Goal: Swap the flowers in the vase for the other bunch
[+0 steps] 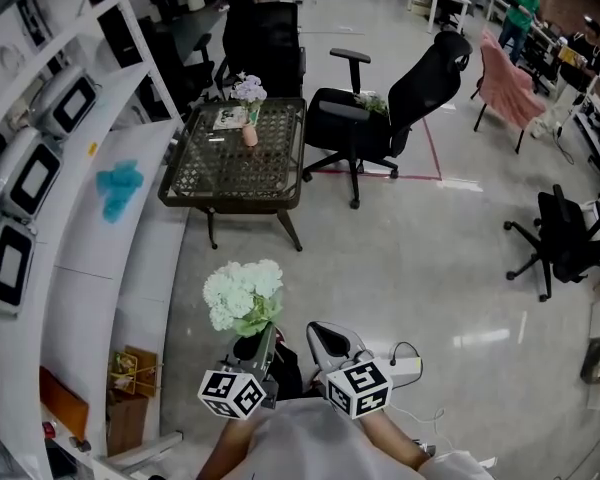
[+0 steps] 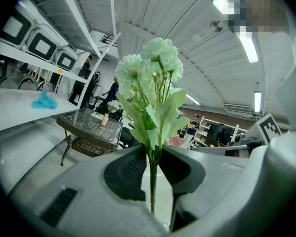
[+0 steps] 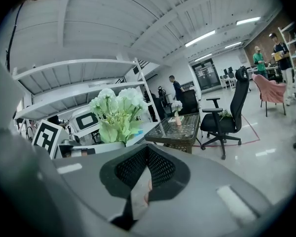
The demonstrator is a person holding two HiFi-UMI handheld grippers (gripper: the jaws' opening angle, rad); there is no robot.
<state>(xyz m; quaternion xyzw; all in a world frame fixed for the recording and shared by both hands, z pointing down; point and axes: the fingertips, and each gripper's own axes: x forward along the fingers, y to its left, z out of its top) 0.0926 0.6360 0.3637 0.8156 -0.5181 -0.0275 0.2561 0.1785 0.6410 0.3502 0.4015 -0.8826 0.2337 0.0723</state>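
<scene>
head view: a long white counter (image 1: 130, 258) is seen along the left side, with a blue cloth (image 1: 119, 189) lying on it; beyond it, on the glossy floor, a dark wicker table (image 1: 230, 168) with a glass top is set, and a black office chair (image 1: 385, 118) is parked just beside its right edge; the left gripper (image 1: 265, 350) and the right gripper (image 1: 318, 333) are held side by side at the bottom of the frame, well apart from the table; the white-green bunch (image 1: 243, 294) is carried upright in the left gripper, its stem (image 2: 152, 181) being pinched between the narrowly parted jaws, as the left gripper view shows, with the blooms and leaves standing above the pads; in the right gripper view the right gripper's jaws are seen closed together, nothing being held by them; the small pinkish vase (image 1: 250, 134) is placed on the table near its far edge, beside a flat booklet (image 1: 230, 118), and pale purple flowers (image 1: 248, 90) are seen standing in it.
</scene>
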